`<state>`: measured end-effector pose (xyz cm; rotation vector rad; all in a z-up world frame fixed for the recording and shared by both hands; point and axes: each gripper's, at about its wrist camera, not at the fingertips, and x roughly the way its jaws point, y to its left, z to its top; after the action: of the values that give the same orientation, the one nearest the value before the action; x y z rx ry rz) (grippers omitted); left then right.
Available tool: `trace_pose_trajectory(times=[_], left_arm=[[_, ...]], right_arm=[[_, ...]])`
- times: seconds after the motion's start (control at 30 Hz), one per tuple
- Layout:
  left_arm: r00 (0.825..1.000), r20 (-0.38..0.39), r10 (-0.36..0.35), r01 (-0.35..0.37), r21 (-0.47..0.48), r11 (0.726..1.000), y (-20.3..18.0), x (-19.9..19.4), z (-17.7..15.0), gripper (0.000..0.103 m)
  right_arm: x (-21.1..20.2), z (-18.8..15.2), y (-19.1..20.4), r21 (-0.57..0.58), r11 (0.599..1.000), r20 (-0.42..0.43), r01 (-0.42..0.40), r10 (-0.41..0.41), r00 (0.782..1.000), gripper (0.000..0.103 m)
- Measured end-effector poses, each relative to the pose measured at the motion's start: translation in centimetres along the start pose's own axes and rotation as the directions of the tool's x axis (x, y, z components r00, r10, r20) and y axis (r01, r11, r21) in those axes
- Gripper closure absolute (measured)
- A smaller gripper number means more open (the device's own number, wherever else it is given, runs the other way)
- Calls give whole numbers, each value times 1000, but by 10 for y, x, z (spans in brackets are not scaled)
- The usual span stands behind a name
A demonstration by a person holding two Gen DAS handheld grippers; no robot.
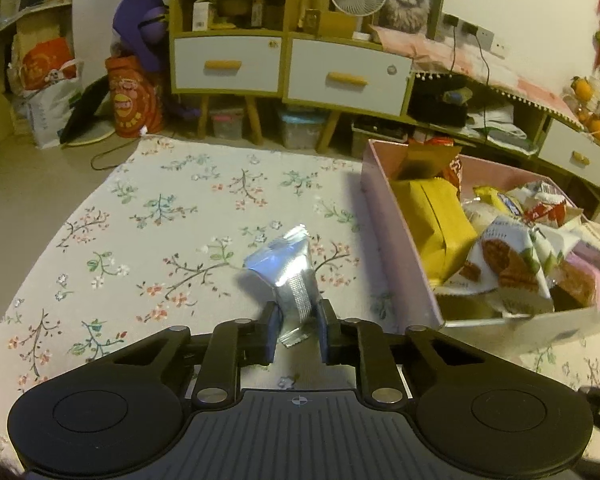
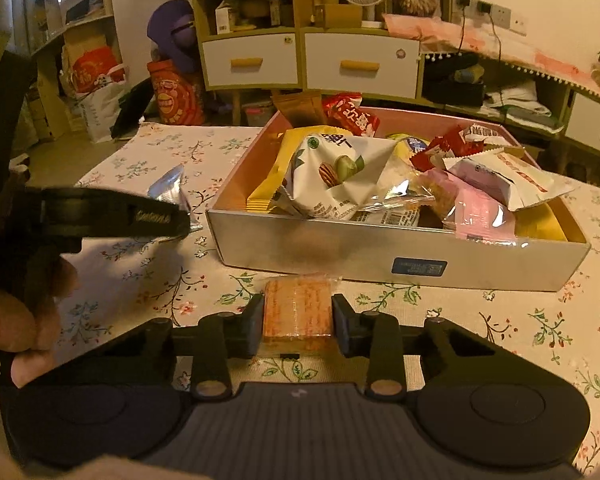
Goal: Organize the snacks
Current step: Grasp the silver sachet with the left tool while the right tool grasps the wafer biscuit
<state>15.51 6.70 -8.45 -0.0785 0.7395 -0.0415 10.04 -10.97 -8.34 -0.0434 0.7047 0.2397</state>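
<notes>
A: What is pinched by the left gripper [image 1: 298,330]?

B: A crinkled silver foil snack packet [image 1: 282,272] is clamped at its lower end between the two black fingers, which are pressed against it. The packet is held tilted above the floral-patterned tablecloth [image 1: 148,240], just left of the pink-lined cardboard box [image 1: 396,248].

A: And the right gripper [image 2: 298,320]?

B: A flat orange biscuit block in clear wrapping [image 2: 298,306] is squeezed between its pads from both sides. It is seen just in front of the box's pale front wall, near a small blue label [image 2: 419,267]. Whether it is lifted or resting on the cloth cannot be told.

A: What is found inside the box?

B: A heap of wrapped snacks is piled there: a white pouch printed with nuts [image 2: 336,172], a yellow packet [image 1: 432,224], a pink wrapper [image 2: 484,208], a white-and-red pouch [image 2: 508,180] and small red sachets [image 2: 354,116].

A: Is the left gripper visible from the right side?

B: Yes, its black body is seen at the left, gripped by a hand [image 2: 24,312], with the silver packet [image 2: 168,188] projecting beyond it.
</notes>
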Motion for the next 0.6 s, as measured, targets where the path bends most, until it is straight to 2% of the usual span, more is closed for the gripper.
trace_pose_trajectory(times=[0.33, 0.6], left_arm=[[999, -38, -33, 32, -17, 999, 18, -7, -1, 87], [995, -66, -77, 83, 88, 993, 7, -20, -13, 87]], right_arm=[[2, 2, -3, 21, 1000, -13, 8, -8, 1000, 71], [-1, 1, -4, 21, 1000, -20, 6, -6, 1000, 71]])
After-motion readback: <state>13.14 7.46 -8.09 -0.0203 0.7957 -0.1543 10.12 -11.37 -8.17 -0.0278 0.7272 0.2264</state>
